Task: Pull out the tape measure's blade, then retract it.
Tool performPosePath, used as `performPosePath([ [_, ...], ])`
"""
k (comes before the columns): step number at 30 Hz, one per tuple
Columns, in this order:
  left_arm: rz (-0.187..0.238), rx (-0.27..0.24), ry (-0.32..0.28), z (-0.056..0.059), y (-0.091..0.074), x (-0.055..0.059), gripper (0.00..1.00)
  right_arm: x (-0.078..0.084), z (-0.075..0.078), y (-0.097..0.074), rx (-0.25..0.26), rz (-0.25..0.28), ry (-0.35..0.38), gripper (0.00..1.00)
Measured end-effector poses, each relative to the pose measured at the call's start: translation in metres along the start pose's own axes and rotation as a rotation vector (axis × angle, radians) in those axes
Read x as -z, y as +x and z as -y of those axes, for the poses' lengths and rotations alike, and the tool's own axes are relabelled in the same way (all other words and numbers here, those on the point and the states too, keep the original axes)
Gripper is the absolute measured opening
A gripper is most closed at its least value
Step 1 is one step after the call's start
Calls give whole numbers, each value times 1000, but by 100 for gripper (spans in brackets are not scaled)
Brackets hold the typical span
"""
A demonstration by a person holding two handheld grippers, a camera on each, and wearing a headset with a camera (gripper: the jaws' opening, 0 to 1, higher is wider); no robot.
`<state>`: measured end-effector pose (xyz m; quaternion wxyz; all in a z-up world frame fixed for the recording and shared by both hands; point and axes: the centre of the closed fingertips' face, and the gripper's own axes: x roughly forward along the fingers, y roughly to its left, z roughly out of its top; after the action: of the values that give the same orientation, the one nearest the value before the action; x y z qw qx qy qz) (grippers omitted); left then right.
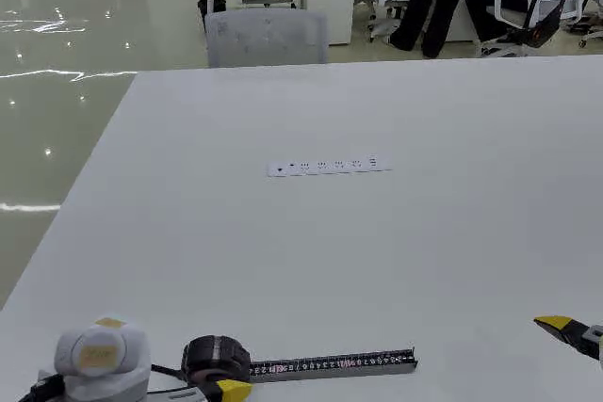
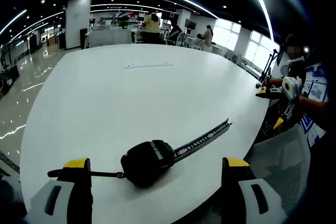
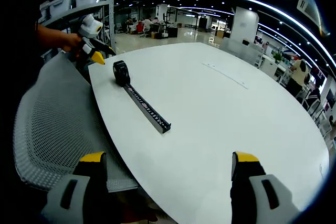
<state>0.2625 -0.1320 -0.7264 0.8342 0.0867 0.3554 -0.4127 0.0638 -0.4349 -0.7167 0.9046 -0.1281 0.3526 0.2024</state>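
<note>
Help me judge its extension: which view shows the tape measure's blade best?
The head view: the blade lies side-on, whole length and markings visible. The right gripper view shows it whole but smaller; the left gripper view foreshortens it behind the case.

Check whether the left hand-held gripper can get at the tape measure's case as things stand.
Probably yes: the left hand-held gripper is open, the case lies on the table just ahead between its jaws, and nothing stands in the way.
</note>
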Motion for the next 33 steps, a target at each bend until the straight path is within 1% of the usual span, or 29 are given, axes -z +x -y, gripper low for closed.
performPosePath([
  [1,5,-8,-5,1,2,-2,100,0,-1,1,-11,-8,-6,100],
  [2,21,-31,-8,1,4,-6,100,-1,-3,3,-25,-20,-15,100],
  [3,38,-57,-3,-1,5,-10,100,-3,-3,5,-30,-21,-31,100],
  [4,66,-92,7,-5,6,-15,100,-6,-3,6,-36,-25,-53,100],
  [7,81,-132,-3,-8,10,-16,100,-11,-4,9,-61,-37,-76,100],
  [10,115,-159,0,-9,11,-20,100,-15,-4,13,-82,-53,-109,99],
  [12,104,-154,9,-8,17,-17,100,-18,-4,18,-102,-67,-127,100],
  [13,86,-146,20,-6,21,-13,100,-20,-5,20,-109,-74,-131,100],
  [14,74,-153,26,-6,24,-9,100,-22,-7,23,-128,-87,-155,100],
  [15,77,-153,23,-5,26,-8,100,-22,-8,26,-140,-98,-174,100],
  [16,83,-154,17,-4,26,-8,100,-23,-9,28,-150,-107,-195,99],
  [17,89,-160,-6,-3,27,-8,100,-26,-11,33,-164,-115,-220,99],
  [18,97,-163,-21,-4,27,-8,100,-28,-11,35,-170,-119,-227,99],
  [19,123,-185,-66,-6,28,-10,100,-30,-11,40,-180,-129,-239,99],
  [20,126,-189,-78,-7,27,-9,100,-31,-11,43,-188,-132,-244,99],
  [21,142,-190,-80,-6,26,-11,100,-33,-12,46,-196,-135,-252,98],
  [23,179,-141,-125,2,28,-15,100,-37,-11,53,-215,-144,-273,98],
  [24,188,-146,-116,0,27,-16,100,-37,-10,57,-224,-149,-288,97],
  [25,172,-158,-84,-1,27,-13,100,-38,-9,62,-237,-160,-314,96],
  [26,145,-168,-54,-1,27,-8,100,-37,-9,65,-251,-172,-327,96],
  [28,155,-165,-60,1,27,-4,100,-38,-10,73,-280,-194,-351,95],
  [30,144,-170,-86,0,28,-1,100,-40,-11,81,-307,-211,-377,93],
  [33,150,-170,-82,0,30,-2,100,-46,-10,91,-328,-219,-404,91],
])
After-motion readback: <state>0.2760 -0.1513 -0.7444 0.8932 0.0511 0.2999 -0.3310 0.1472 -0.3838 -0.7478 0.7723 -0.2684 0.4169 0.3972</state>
